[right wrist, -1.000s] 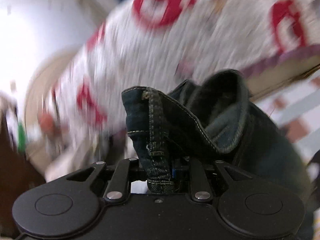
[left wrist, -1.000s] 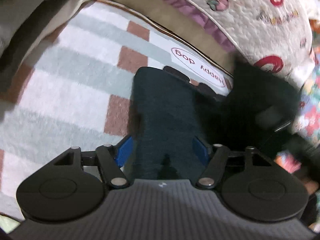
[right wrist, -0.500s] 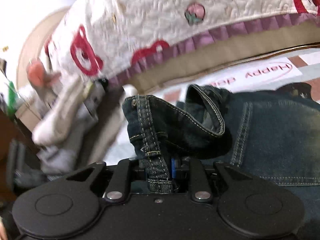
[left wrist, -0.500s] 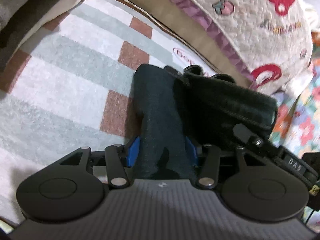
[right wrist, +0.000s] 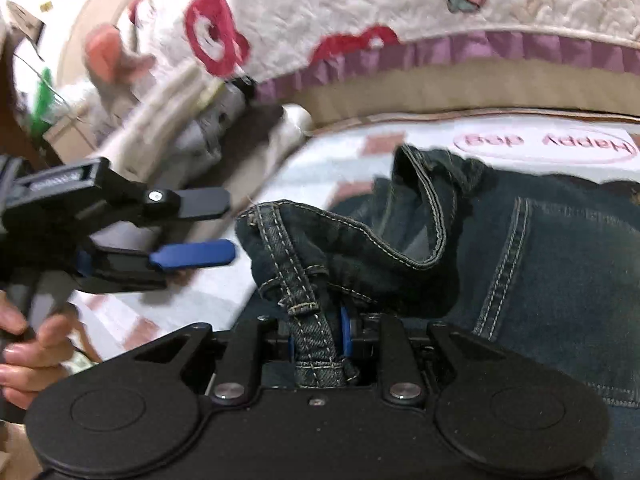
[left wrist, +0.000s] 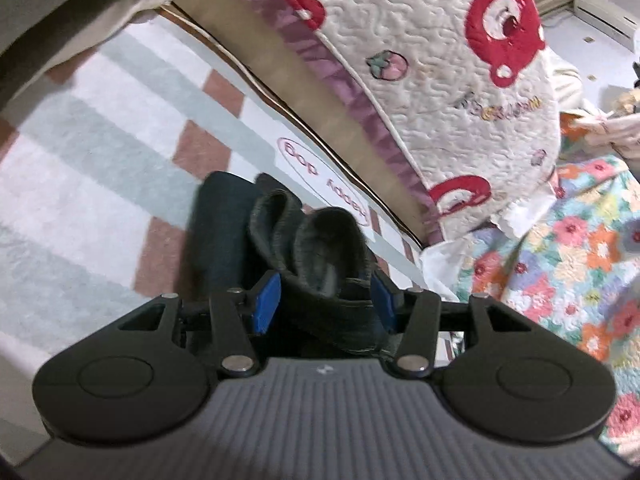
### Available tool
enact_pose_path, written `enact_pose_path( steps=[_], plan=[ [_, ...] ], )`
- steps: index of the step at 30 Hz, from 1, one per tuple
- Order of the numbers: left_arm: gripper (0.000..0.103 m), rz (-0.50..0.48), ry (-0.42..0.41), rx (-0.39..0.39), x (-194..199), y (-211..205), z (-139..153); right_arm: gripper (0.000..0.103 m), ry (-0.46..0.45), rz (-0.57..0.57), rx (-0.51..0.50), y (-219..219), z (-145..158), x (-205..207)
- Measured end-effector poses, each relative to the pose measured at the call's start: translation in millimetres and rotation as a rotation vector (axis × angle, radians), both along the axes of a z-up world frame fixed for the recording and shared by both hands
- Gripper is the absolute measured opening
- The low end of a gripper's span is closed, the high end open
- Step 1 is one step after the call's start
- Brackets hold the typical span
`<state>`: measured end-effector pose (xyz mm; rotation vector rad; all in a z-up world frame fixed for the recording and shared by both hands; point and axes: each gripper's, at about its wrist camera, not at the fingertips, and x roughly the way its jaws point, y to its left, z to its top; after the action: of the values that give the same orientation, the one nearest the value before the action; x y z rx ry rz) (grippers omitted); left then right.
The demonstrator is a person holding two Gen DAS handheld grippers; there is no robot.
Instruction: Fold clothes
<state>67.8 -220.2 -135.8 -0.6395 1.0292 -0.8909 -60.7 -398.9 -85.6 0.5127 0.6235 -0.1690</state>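
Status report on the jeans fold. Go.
Right tool shut on jeans waistband. Left tool open beside the fold, gripping nothing. Jeans on checked blanket, quilt behind.

My tongs (right wrist: 320,340) are matt black plastic with smooth blue pads (left wrist: 267,302) and shiny metal rivets (right wrist: 404,391). The jeans (right wrist: 540,264) are coarse dark denim, pale-stitched. The blanket (left wrist: 80,152) looks fuzzy, the quilt (left wrist: 440,60) puckered cotton.
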Motion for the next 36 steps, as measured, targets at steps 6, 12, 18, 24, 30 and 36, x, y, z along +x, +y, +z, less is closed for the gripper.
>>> enact_pose_path(
  steps=[6,12,18,24,30,36],
  plan=[
    [0.051,0.029,0.050,0.030,-1.6,1.4,-11.6,0.041,0.168,0.104,-0.137,25.2,-7.7,25.1],
    [0.053,0.007,0.024,0.043,0.7,1.6,-4.5,0.055,0.014,0.170,-0.001,6.1,34.1,-30.0],
    [0.064,-0.124,-0.044,0.123,-15.2,-26.0,-0.3,0.059,0.107,-0.151,-0.062,-44.5,26.4,-110.0],
    [0.046,-0.218,-0.253,0.337,-30.2,-63.8,7.2,0.059,0.219,-0.347,-0.107,-64.3,3.6,-150.2],
    [0.006,-0.126,-0.360,0.460,-41.5,-52.8,15.2,0.059,0.247,-0.358,-0.117,-54.4,-12.4,-157.0],
    [0.002,-0.070,-0.344,0.615,-42.0,-41.5,1.3,0.060,0.307,-0.305,-0.210,-42.3,-17.9,-153.9]
  ],
)
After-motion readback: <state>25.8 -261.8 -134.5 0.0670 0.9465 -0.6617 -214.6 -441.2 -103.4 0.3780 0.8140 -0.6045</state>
